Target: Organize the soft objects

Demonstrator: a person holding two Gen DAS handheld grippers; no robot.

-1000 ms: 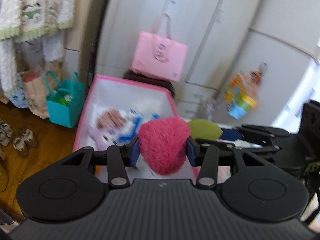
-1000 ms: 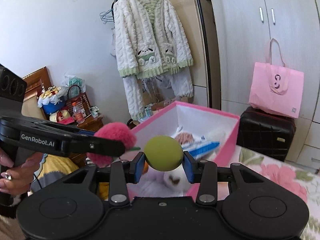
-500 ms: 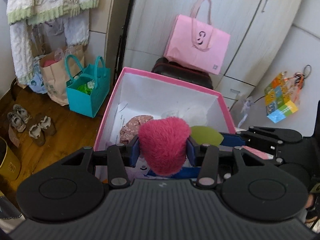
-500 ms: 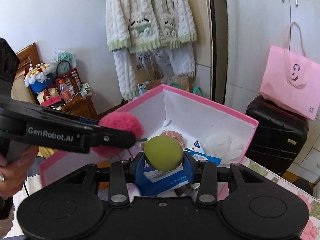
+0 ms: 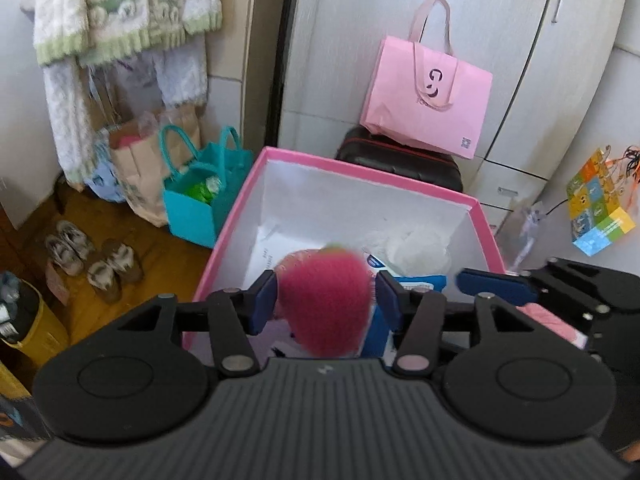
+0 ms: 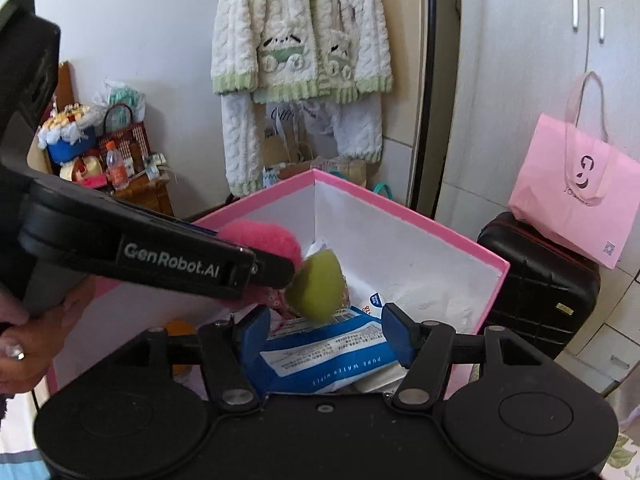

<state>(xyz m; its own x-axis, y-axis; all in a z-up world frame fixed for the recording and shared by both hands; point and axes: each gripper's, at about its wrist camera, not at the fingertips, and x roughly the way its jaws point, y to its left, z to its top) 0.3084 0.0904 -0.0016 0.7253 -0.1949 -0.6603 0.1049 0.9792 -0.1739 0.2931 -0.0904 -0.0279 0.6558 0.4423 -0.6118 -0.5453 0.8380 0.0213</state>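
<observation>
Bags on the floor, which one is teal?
The small teal handled bag beside the pink box; the brown paper bag stands left of it.

The storage box point(image 5: 360, 196) stands before the suitcase point(image 5: 400, 160), which carries the tote bag point(image 5: 428, 92). A handled bag point(image 5: 200, 200) sits just left of the box's left wall, with shoes point(image 5: 92, 256) farther left. Inside, a wipes pack point(image 6: 332, 352) lies toward the box's near edge.

A lived-in bedroom of a home is indicated. A knitted cardigan point(image 6: 300, 28) is hung on the wall, shoes point(image 5: 94, 258) are left on the wooden floor point(image 5: 160, 256), a wardrobe point(image 5: 500, 40) is fitted, and a suitcase point(image 6: 536, 276) is stored beside it.
</observation>
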